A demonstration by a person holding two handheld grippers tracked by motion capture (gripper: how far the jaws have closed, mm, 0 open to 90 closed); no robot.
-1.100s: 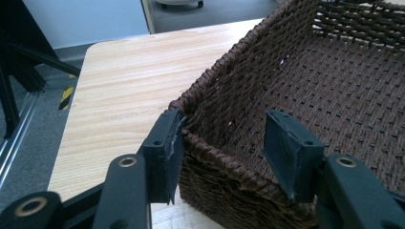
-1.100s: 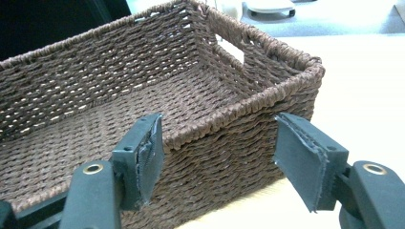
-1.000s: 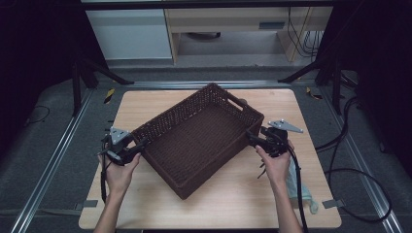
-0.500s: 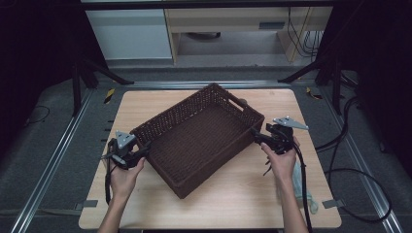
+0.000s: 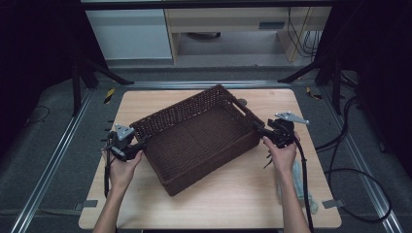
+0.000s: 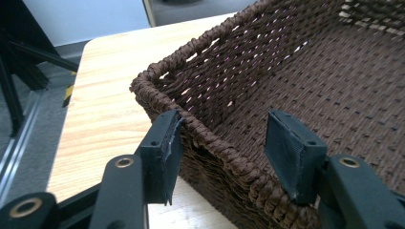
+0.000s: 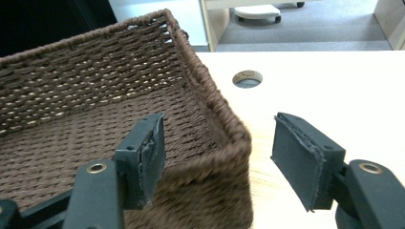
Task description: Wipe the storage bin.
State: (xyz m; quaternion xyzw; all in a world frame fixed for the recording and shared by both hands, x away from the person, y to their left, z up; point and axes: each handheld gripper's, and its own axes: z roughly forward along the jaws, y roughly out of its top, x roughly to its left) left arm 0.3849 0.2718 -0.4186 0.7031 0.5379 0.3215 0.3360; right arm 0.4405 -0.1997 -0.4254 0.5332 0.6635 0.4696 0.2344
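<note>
A dark brown wicker basket [image 5: 180,108] lies skewed on the wooden table [image 5: 233,194], with nothing inside. My left gripper [image 5: 141,144] is at its left corner. In the left gripper view the rim [image 6: 157,81] runs between the jaws of this gripper [image 6: 224,143], one pad outside and one inside. The jaws have just closed a little but do not clamp the rim. My right gripper [image 5: 257,128] is at the basket's right corner. In the right gripper view that corner's rim [image 7: 200,71] sits between this gripper's [image 7: 217,152] jaws, which have just been closing. A gap remains at the outer pad.
A round hole [image 5: 241,102] pierces the table just beyond the basket's far side. A clear plastic bag [image 5: 299,187] lies near the table's right edge by the right forearm. Black cables [image 5: 350,170] loop on the floor to the right.
The right gripper has shifted slightly up and right at the basket's corner. The basket has turned a little clockwise. The left gripper has edged back up to the left corner.
</note>
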